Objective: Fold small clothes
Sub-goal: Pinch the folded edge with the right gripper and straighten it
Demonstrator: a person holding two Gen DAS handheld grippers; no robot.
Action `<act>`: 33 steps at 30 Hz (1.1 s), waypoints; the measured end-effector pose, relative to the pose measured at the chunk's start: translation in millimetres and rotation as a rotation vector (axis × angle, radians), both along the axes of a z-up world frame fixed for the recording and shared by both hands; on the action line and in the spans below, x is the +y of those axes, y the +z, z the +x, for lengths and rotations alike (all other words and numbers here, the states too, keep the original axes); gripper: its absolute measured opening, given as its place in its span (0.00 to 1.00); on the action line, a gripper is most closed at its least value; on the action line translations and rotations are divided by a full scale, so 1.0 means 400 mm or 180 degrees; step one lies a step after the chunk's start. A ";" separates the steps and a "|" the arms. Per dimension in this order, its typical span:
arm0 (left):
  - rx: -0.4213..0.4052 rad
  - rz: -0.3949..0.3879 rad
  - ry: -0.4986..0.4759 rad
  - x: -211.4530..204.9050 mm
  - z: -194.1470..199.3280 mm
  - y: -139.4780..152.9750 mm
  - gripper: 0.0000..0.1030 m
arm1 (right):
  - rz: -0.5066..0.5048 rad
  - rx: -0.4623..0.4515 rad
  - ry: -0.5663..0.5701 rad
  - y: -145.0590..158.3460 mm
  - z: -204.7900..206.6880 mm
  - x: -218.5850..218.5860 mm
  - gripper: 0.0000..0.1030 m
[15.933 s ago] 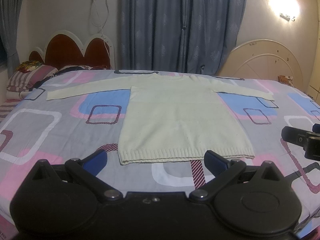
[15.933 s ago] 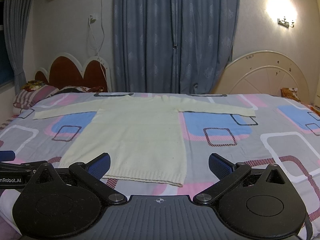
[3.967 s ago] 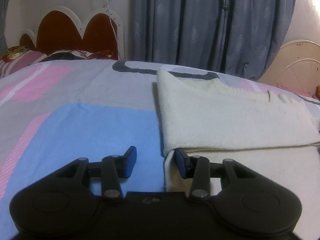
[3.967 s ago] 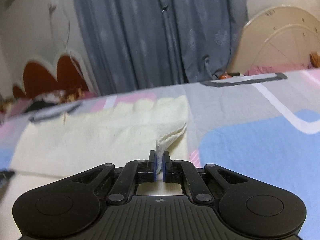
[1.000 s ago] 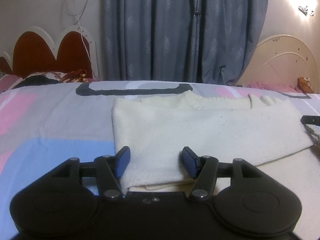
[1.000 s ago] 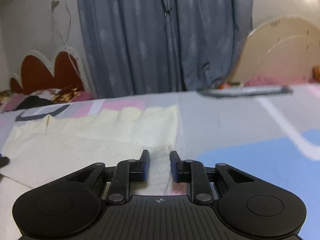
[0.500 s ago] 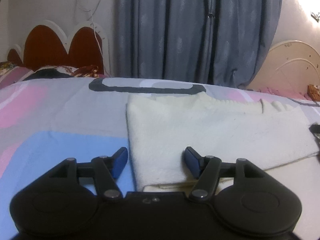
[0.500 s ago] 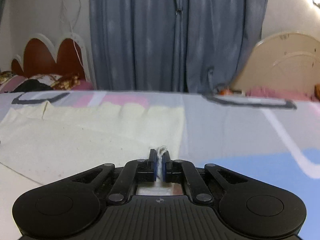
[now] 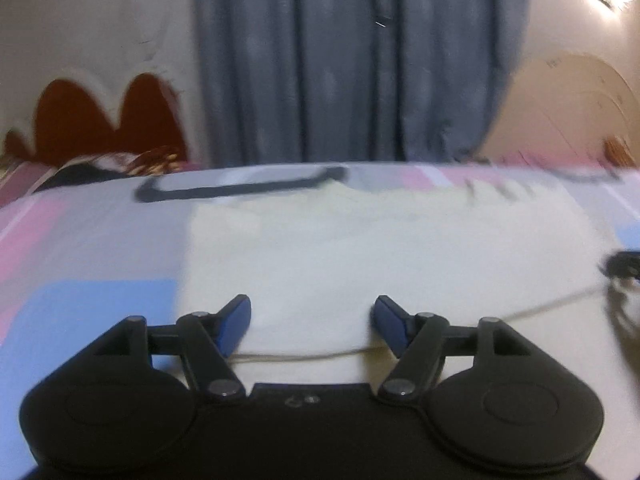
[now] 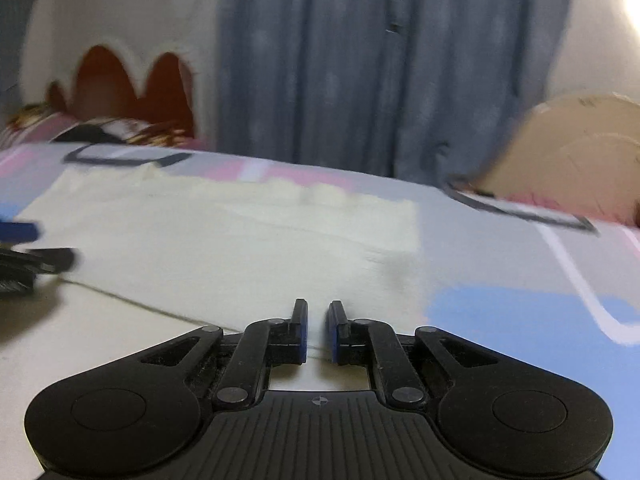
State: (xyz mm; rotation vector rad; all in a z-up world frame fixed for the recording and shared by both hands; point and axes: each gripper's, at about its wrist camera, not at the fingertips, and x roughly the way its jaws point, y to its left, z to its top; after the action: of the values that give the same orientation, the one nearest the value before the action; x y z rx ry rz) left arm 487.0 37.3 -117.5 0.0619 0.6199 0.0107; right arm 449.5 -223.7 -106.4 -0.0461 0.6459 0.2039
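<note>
A cream knitted sweater lies on the bed with both sleeves folded across its chest; it also shows in the right wrist view. My left gripper is open over the folded sleeve's near edge, fingers either side of it, holding nothing. My right gripper is open by a narrow gap, low over the sweater near its right edge, with no cloth between the pads. The right gripper shows at the far right of the left wrist view. The left gripper shows at the left edge of the right wrist view.
The bed has a sheet with pink, blue and grey shapes. A red and white headboard and pillows stand at the far left. Blue curtains hang behind. A cream round board leans at the right.
My right gripper was shut on a bit of the sweater half a second ago; it has let go and its jaws stand slightly apart. My left gripper has shifted right over the sweater and stays open.
</note>
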 end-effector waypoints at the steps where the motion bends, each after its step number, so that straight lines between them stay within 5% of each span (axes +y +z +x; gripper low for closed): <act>1: 0.0048 -0.0058 0.0028 0.016 0.005 -0.003 0.65 | 0.0041 -0.0090 -0.0060 0.013 -0.007 -0.016 0.08; 4: 0.0066 -0.0088 0.0034 0.031 0.007 -0.021 0.67 | 0.0143 -0.0321 -0.0255 0.017 -0.006 -0.044 0.08; 6: 0.0014 -0.0171 0.0077 0.030 -0.007 0.003 0.62 | 0.0075 0.0055 -0.0228 -0.032 0.027 -0.052 0.08; 8: -0.0142 -0.0194 0.0025 0.028 -0.040 0.024 0.65 | 0.0031 0.0011 -0.0205 -0.016 0.022 -0.056 0.09; 11: 0.0033 -0.0174 0.0040 0.029 -0.030 -0.021 0.66 | 0.0256 -0.0316 -0.0248 0.020 -0.006 -0.082 0.09; 13: 0.0029 -0.0190 0.0090 0.033 -0.023 -0.018 0.66 | 0.0120 0.0148 -0.0176 -0.032 0.047 -0.068 0.12; 16: -0.0071 -0.0082 0.0118 0.024 -0.045 0.010 0.64 | 0.0164 0.0105 -0.0133 -0.008 0.056 -0.078 0.14; 21: 0.0003 -0.0063 0.0216 0.050 -0.156 0.025 0.64 | 0.0346 -0.0054 -0.0118 0.027 0.001 -0.111 0.14; 29: 0.0378 -0.0098 0.0389 0.092 -0.347 0.007 0.65 | 0.0429 0.0294 0.0175 0.021 -0.220 -0.152 0.15; 30: 0.0393 -0.0101 0.0379 0.097 -0.367 0.006 0.65 | 0.0456 0.0359 0.0205 0.019 -0.246 -0.156 0.16; 32: 0.0400 -0.0060 0.0346 0.093 -0.409 0.009 0.66 | 0.0530 0.0432 0.0265 0.022 -0.310 -0.168 0.39; 33: 0.0416 -0.0063 0.0338 0.092 -0.425 0.009 0.66 | 0.0546 0.0432 0.0274 0.025 -0.343 -0.167 0.59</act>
State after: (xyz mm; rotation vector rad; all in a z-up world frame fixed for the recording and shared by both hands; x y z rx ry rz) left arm 316.8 74.0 -113.9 0.0104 0.7533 0.1038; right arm 312.3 -290.3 -96.5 0.1059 0.7600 0.3472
